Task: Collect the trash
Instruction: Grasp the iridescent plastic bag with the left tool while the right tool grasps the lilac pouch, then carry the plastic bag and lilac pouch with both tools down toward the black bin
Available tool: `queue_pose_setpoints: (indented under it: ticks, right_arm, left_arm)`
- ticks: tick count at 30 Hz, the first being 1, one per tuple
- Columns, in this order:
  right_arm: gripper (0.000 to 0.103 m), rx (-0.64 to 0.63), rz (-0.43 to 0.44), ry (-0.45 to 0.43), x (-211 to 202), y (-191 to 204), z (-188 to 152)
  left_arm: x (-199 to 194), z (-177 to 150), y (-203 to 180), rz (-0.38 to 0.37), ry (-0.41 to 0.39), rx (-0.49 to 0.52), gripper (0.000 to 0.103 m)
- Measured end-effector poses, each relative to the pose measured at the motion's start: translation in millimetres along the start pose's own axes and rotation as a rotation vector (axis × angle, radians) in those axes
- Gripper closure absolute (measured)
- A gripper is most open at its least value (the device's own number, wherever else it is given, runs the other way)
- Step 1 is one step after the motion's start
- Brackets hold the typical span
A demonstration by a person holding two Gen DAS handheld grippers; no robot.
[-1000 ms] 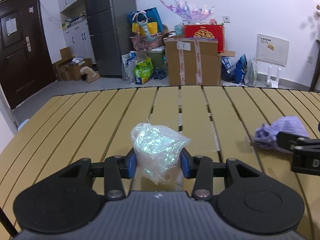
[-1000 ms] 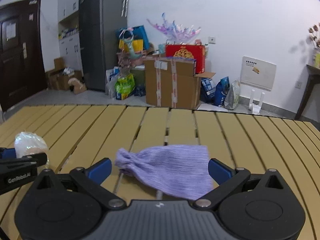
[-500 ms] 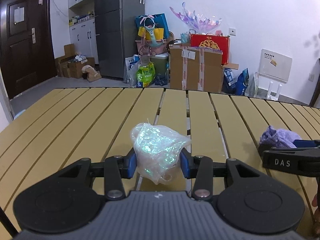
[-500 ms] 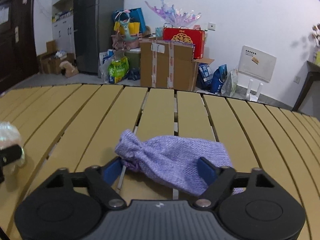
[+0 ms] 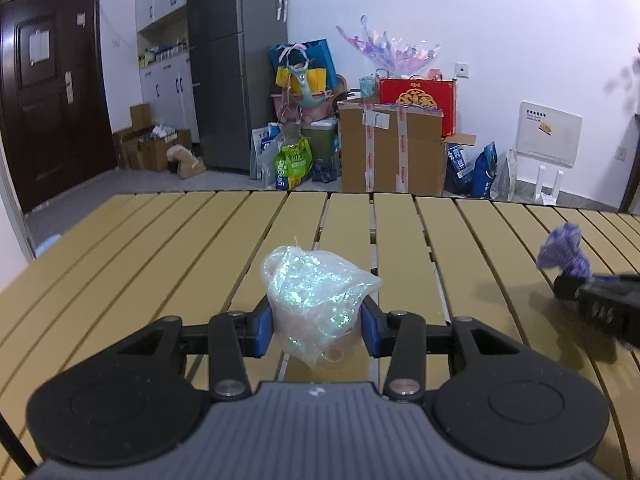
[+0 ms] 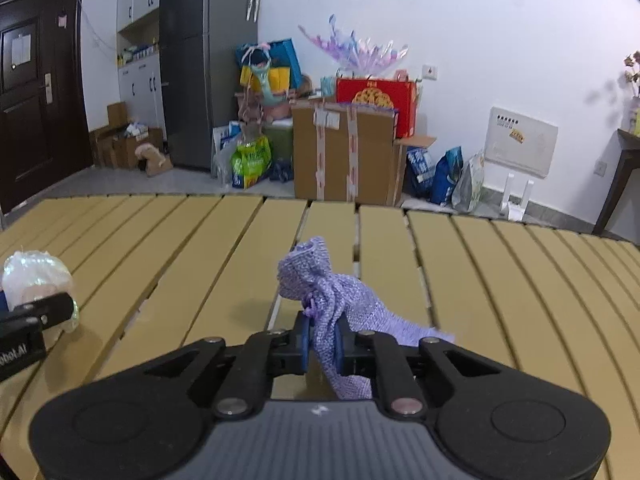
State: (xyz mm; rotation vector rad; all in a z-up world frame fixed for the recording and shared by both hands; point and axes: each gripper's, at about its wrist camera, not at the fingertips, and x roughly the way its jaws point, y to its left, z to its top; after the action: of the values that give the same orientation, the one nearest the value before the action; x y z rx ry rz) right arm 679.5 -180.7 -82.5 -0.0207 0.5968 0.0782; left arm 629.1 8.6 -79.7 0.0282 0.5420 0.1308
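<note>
A crumpled iridescent plastic wrapper (image 5: 316, 300) sits between the blue pads of my left gripper (image 5: 318, 330), which is shut on it just above the yellow slatted table (image 5: 180, 248). A purple knitted drawstring pouch (image 6: 328, 304) is pinched between the pads of my right gripper (image 6: 322, 340), its gathered mouth sticking up and its body trailing to the right on the table. In the left wrist view the purple pouch (image 5: 564, 252) and the right gripper (image 5: 588, 294) show at the far right. In the right wrist view the wrapper (image 6: 34, 284) and the left gripper (image 6: 32, 316) show at the far left.
Beyond the table's far edge stand a taped cardboard box (image 6: 346, 154), a red gift box (image 6: 374, 98), several bags, a grey fridge (image 6: 208, 60) and a dark door (image 6: 38, 108). A dark side table (image 6: 620, 176) is at the far right.
My right gripper has closed from wide open onto the purple pouch, bunching it up between the pads. The left gripper still holds the wrapper and has barely moved.
</note>
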Motion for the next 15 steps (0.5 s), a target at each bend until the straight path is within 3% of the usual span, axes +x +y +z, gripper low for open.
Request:
queue_pose_setpoints:
  ticks: [15]
  right_arm:
    - [0.093, -0.038, 0.033, -0.124, -142, -11, -6]
  left_arm:
    - [-115, 10, -9, -0.023, -0.057, 0.035, 0.06]
